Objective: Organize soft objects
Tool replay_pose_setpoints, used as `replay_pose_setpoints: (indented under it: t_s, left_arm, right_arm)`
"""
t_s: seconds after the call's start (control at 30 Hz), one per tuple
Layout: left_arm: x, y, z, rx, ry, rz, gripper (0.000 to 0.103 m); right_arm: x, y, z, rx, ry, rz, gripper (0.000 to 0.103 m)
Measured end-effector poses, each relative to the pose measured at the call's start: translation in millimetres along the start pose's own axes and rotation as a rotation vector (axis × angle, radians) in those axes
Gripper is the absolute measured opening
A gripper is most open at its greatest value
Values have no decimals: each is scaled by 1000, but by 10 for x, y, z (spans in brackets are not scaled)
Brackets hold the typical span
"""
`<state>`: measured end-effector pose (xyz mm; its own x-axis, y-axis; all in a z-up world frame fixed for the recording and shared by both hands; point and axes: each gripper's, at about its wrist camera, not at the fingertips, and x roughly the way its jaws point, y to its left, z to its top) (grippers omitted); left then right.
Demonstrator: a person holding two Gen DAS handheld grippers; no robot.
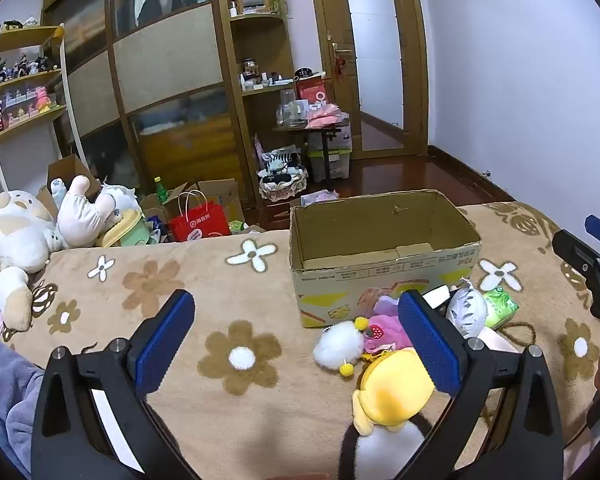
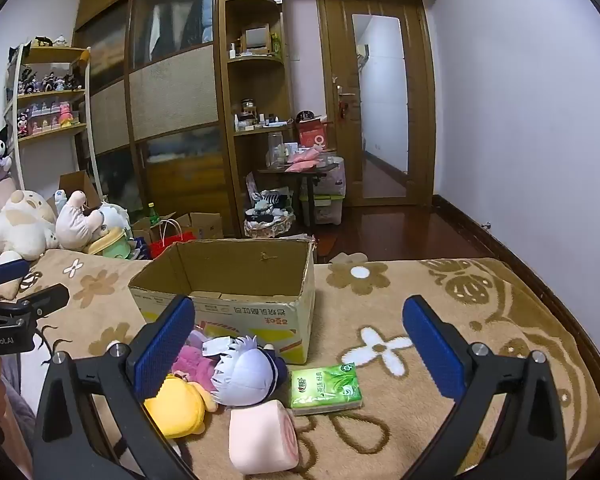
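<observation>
Bedroom, flower-print beige blanket (image 2: 380,280) on the bed, both grippers wide open and empty.

Soft toys sit just ahead of the right gripper (image 2: 300,350): white-haired plush doll (image 2: 246,376), yellow plush (image 2: 180,406), pink roll cushion (image 2: 262,440). They're piled touching, so a sloppy pinch could drag two, or knock the empty open-top cardboard box (image 2: 228,300) behind. Left gripper (image 1: 296,342) hovers beside the yellow plush.

Flowered beige blanket (image 2: 440,292) carries cardboard box (image 2: 236,312), plush toys (image 2: 244,372), green tissue pack (image 2: 326,388).

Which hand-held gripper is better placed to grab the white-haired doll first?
Right: open, with the doll just ahead between its fingers. The left faces bare blanket and the yellow plush.
</observation>
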<state>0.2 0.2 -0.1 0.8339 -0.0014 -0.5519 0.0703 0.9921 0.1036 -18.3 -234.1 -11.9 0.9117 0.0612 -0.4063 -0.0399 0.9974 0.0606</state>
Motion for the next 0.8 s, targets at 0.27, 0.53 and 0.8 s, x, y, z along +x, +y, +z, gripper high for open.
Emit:
replay_pose_setpoints:
  t_s: [0.27, 0.53, 0.8]
  left_arm:
    - [-34, 23, 5, -8, -24, 33, 101]
    - [-9, 59, -3, -5, -20, 27, 101]
    - [-6, 53, -3, -2, -18, 32, 101]
  right_arm:
    - [-4, 7, 4, -4, 0, -2, 103]
    - [-5, 6, 4, -6, -2, -4, 103]
    - [-18, 19, 8, -8, -1, -5, 103]
